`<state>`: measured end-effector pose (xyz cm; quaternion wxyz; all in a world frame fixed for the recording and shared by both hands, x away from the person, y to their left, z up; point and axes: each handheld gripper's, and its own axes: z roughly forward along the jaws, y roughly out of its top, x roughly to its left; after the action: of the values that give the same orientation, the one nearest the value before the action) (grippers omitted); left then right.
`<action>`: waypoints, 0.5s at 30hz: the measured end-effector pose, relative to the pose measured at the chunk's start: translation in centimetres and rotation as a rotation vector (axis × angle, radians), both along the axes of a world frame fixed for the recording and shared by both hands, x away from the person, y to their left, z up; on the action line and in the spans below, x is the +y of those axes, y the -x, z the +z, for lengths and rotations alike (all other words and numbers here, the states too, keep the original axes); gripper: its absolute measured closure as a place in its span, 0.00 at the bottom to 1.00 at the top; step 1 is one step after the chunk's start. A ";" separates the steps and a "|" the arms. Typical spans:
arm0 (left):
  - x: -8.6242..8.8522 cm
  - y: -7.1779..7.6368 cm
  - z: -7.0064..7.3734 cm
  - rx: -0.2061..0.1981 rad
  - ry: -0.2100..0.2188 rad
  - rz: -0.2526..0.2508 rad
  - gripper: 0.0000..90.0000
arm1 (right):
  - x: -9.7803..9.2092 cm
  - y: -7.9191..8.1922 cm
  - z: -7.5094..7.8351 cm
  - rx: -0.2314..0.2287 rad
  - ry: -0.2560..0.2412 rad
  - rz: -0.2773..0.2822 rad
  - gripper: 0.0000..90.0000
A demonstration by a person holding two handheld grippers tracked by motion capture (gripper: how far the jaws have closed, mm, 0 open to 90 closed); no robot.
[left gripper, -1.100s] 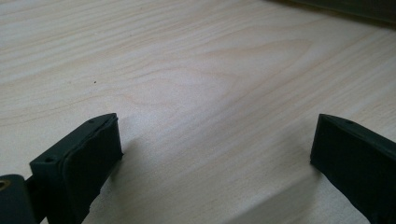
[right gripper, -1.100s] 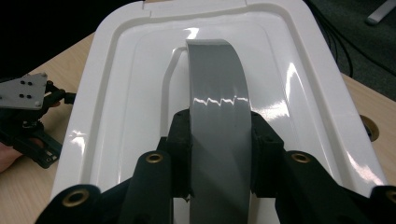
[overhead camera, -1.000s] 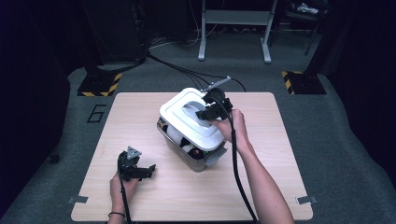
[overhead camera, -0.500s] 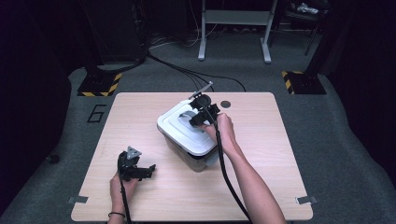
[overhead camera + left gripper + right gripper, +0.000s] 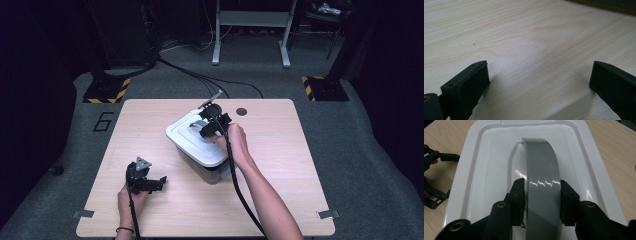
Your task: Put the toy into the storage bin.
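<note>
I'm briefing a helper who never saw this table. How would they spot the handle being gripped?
On the wooden table stands a white lidded box. An arched grey handle rises from the lid's centre, clamped between the right gripper jaws; it's the lid's one grey part.

A white plastic lidded box (image 5: 197,145) sits mid light wooden tabletop (image 5: 280,170); the right gripper (image 5: 209,127) sits on its grey arched handle (image 5: 544,182), the left gripper (image 5: 145,182) rests near-left.
</note>
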<state>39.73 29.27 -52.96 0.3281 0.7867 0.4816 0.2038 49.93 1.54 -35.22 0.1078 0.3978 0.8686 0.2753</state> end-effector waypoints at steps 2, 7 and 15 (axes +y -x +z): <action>0.0 0.0 0.0 0.002 -0.005 -0.006 0.03 | -0.1 0.1 0.0 0.004 -0.019 0.004 0.54; 0.0 0.0 0.0 -0.001 -0.006 -0.005 0.03 | -0.8 0.4 0.5 -0.030 -0.056 0.013 0.34; 0.0 0.0 0.0 -0.004 -0.006 -0.005 0.03 | -3.6 1.7 1.8 -0.112 -0.142 0.031 0.08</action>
<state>39.78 29.32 -52.95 0.3273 0.7885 0.4783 0.2060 48.28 -2.11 -33.42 0.1234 0.3747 0.8457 0.3595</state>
